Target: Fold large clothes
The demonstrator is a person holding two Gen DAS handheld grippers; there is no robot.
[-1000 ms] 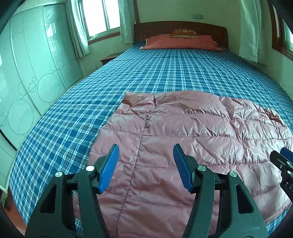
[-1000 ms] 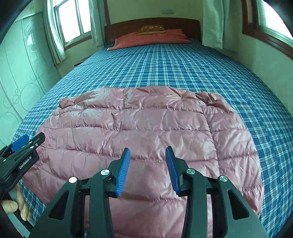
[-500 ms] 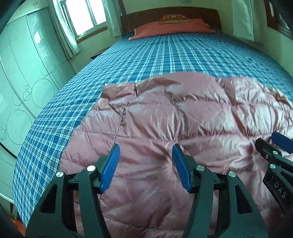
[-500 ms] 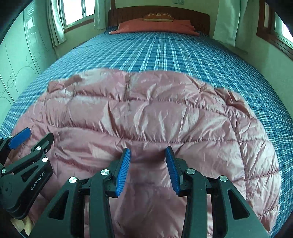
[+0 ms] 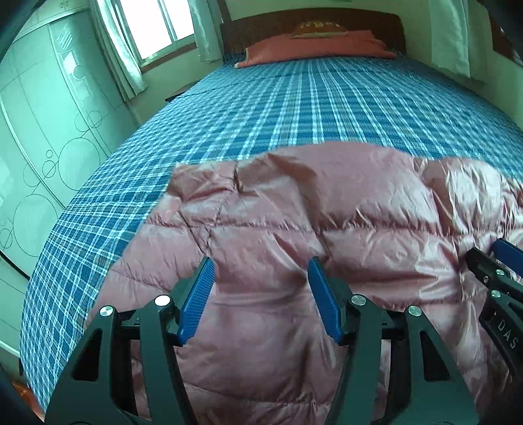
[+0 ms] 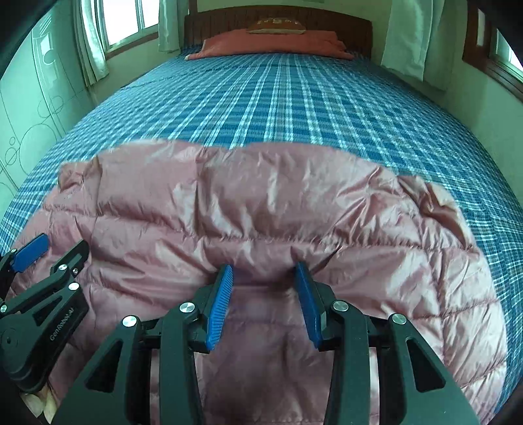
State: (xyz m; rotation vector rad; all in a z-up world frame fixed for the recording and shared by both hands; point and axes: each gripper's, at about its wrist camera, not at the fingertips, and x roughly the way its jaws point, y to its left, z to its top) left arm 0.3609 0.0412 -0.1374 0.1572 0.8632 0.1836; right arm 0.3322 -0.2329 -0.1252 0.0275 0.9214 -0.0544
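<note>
1. Both of your grippers have advanced over the pink quilted jacket (image 5: pixel 343 202) since a second ago: the jacket's far edge then lay well up the views, and the fingertips now reach close to the quilted ridge across its middle, with less of its near part showing.
2. Your left gripper (image 5: pixel 261 287) stands with its blue-padded fingers (image 5: pixel 197 300) apart. Jacket fabric fills the gap behind them, but the pads do not press on it; whether the tips touch the fabric cannot be told.
3. Your right gripper (image 6: pixel 264 287) has its fingers (image 6: pixel 220 307) apart as well, set narrower than the left pair. Their tips sit at a raised fold of the jacket (image 6: pixel 261 209), which bulges between and just beyond them. The pads are not clamped on it.
4. Each gripper shows at the edge of the other's view: the right gripper (image 5: pixel 500 271) at the right edge of the left wrist view, the left gripper (image 6: pixel 42 261) at the lower left of the right wrist view.
5. The jacket lies spread flat across the near end of the bed (image 5: pixel 294 108), on a blue plaid sheet (image 6: pixel 278 104).
6. Beyond the jacket the sheet runs to a red pillow (image 6: pixel 271 42) against a dark wooden headboard (image 5: pixel 313 19).
7. A pale wardrobe (image 5: pixel 36 130) stands to the left; curtained windows (image 6: pixel 130 19) flank the headboard.
</note>
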